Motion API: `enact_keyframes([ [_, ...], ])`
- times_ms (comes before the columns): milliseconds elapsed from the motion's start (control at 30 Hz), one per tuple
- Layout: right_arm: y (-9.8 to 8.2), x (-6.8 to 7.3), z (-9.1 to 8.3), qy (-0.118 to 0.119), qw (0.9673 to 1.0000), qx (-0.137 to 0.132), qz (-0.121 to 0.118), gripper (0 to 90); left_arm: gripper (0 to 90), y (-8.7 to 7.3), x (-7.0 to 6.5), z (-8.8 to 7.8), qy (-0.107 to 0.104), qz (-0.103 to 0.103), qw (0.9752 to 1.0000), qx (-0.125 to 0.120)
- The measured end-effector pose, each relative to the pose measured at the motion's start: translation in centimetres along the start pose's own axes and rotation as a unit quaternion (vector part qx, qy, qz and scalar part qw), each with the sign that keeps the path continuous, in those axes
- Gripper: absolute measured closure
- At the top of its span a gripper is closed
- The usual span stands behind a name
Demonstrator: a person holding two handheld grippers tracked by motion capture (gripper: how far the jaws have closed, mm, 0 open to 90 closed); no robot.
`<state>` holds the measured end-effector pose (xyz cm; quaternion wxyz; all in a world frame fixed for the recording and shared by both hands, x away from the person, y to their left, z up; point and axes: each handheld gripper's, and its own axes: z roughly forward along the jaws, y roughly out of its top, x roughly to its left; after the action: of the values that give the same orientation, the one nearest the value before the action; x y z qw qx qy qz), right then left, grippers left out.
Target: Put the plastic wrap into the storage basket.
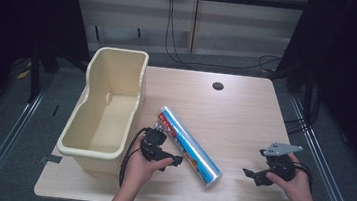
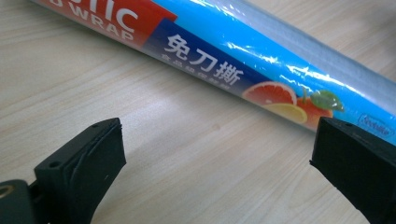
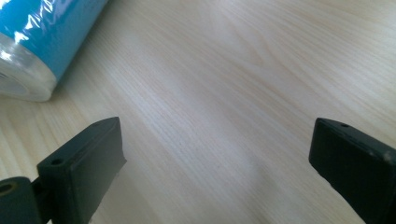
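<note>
A blue roll of plastic wrap (image 1: 189, 146) lies slantwise on the wooden table, its label showing red lettering and fruit pictures (image 2: 261, 70). My left gripper (image 1: 170, 155) sits just left of the roll, held low over the table; its jaws stand wide open with bare wood between them, and the roll lies just beyond the jaw tips (image 2: 217, 154). My right gripper (image 1: 254, 175) is at the table's front right, open and empty, pointing toward the roll's near end (image 3: 28, 51), which lies apart from it at the upper left of the right gripper view (image 3: 217, 149).
A cream plastic bin (image 1: 108, 105) stands empty at the table's left side, close to my left hand. A dark cable hole (image 1: 217, 86) sits near the far edge. Bare tabletop (image 1: 234, 121) stretches between the roll and the right edge.
</note>
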<state>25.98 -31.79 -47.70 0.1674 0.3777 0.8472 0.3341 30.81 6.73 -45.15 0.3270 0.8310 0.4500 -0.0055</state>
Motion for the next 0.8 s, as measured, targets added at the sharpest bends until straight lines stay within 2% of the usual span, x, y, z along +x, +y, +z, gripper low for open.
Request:
enact_keyframes([
  [100, 0.0, 0.0, -0.2, -0.003, 1.0000, -0.001, -0.002, 2.8, 2.0, 0.7, 0.0, 0.0, 0.005, 0.000, 0.9999, 0.013],
  [300, 0.1, -0.2, -0.5, -0.004, 1.0000, -0.008, 0.000, 2.8, 1.4, 1.5, 0.2, 0.3, 0.011, -0.017, 0.9996, 0.022],
  [333, 0.0, -0.3, -0.6, -0.006, 0.9999, -0.009, 0.002, 2.8, 1.1, 1.8, 0.3, 0.4, 0.014, -0.032, 0.9990, 0.027],
  [367, 0.0, -0.3, -0.6, -0.006, 0.9999, -0.009, 0.002, 2.8, 1.1, 1.8, 0.3, 0.4, 0.014, -0.032, 0.9990, 0.027],
  [400, 0.0, -0.3, -0.6, -0.008, 0.9999, -0.009, 0.003, 2.9, 1.1, 2.3, 0.1, 0.5, 0.017, -0.058, 0.9977, 0.030],
  [533, 0.1, -0.3, -0.7, -0.005, 0.9999, -0.014, 0.003, 2.7, 0.4, 3.1, 0.0, 0.6, 0.015, -0.063, 0.9975, 0.028],
  [600, 0.1, -0.2, -0.7, -0.003, 0.9999, -0.014, 0.005, 2.8, 0.0, 3.8, -0.1, 0.9, 0.018, -0.078, 0.9964, 0.027],
  [700, 0.1, -0.1, -0.6, -0.005, 0.9999, -0.009, 0.006, 2.9, 0.0, 4.3, -0.2, 1.1, 0.019, -0.089, 0.9956, 0.026],
  [800, 0.1, -0.2, -0.7, -0.006, 0.9999, -0.012, 0.006, 2.9, 0.0, 4.9, -0.5, 1.6, 0.030, -0.103, 0.9938, 0.028],
])
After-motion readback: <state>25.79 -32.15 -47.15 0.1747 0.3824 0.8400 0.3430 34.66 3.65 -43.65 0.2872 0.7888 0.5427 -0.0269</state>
